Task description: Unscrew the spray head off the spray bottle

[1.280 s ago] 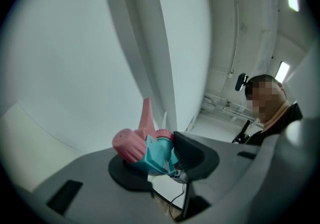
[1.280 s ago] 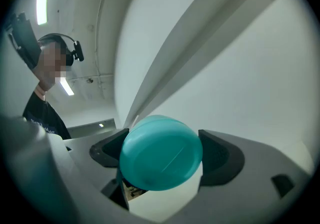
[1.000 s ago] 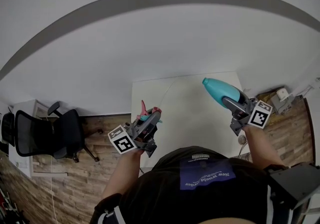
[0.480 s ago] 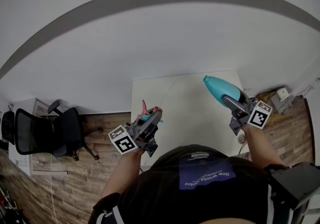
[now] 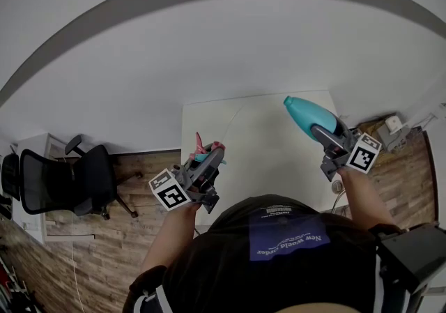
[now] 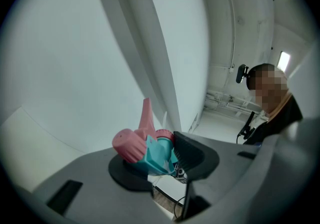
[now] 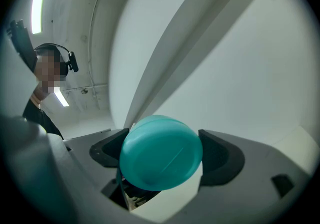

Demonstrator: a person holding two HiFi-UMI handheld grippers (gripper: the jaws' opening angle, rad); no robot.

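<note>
Head view: left tongs [image 5: 211, 159] pinch the pink-and-teal spray head [image 5: 200, 146], detached. Right tongs [image 5: 326, 134] clamp the teal bottle [image 5: 301, 112], base pointing away, well apart from it, over the white desk [image 5: 258, 144]. Shirt print [image 5: 289, 238] reads "New world", rest unclear.
</note>
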